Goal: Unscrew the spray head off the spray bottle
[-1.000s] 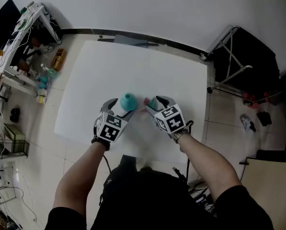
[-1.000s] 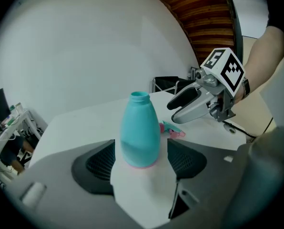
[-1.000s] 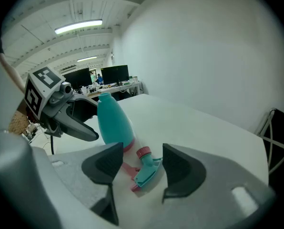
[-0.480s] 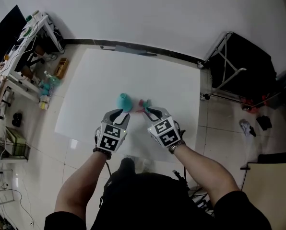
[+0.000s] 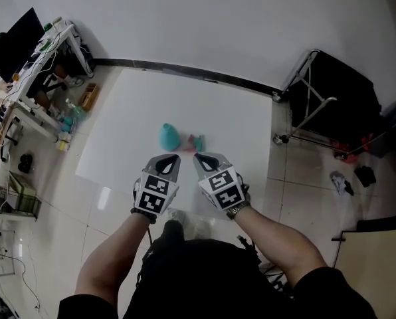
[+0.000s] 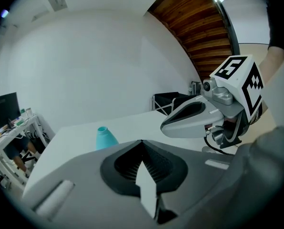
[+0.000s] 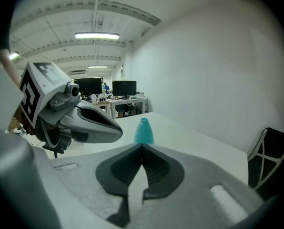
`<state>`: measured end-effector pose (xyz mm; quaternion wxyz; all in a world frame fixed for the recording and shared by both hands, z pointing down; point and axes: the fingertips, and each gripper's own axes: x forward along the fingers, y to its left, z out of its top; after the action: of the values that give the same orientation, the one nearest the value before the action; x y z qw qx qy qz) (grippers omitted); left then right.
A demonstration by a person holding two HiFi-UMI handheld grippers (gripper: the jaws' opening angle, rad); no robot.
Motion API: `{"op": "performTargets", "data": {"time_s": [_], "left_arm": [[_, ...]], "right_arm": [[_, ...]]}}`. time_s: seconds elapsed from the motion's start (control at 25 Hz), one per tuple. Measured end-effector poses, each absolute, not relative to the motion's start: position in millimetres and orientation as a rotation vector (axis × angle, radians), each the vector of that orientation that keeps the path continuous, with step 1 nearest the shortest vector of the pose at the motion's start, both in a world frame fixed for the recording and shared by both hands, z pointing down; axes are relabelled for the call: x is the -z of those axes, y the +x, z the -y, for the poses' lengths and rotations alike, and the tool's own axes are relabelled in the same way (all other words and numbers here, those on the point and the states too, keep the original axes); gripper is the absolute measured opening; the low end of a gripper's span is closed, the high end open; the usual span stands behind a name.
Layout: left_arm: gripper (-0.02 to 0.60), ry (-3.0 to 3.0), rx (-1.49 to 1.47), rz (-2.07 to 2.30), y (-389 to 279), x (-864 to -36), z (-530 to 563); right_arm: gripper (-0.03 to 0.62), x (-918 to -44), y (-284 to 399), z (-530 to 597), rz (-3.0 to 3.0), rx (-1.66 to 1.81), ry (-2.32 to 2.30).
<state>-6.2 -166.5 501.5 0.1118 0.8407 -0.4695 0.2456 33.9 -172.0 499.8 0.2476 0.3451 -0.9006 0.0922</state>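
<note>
A teal bottle [image 5: 169,137] stands upright on the white table [image 5: 138,105] with its neck bare. The pink-and-teal spray head [image 5: 197,142] lies just to its right, apart from it. My left gripper [image 5: 172,158] and right gripper [image 5: 199,157] hover side by side near the table's front edge, short of both objects. Their jaws have just been closing and now stand shut with nothing between them. The bottle [image 6: 105,138] shows beyond the left gripper [image 6: 142,142], and the bottle [image 7: 143,131] also rises past the right gripper [image 7: 142,146].
A cluttered desk [image 5: 45,58] with monitors stands at the left. A black folding stand [image 5: 331,92] is at the right, beyond the table's edge. Small items lie on the tiled floor [image 5: 347,178] at the right.
Both grippers have let go, the left of the bottle and the right of the spray head, pulled back toward the person and risen, and their jaws have gone from wide to shut.
</note>
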Motion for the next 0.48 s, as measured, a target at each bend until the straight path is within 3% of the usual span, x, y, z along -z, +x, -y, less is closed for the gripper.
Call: {"op": "performTargets", "data": {"time_s": [0.48], "left_arm": [[0.015,2.462,-0.661,1.437,1.3,-479.6,149.5]], "right_arm": [[-0.009,-480.0,29.4,152.8,2.503,-0.234,0.938]]}}
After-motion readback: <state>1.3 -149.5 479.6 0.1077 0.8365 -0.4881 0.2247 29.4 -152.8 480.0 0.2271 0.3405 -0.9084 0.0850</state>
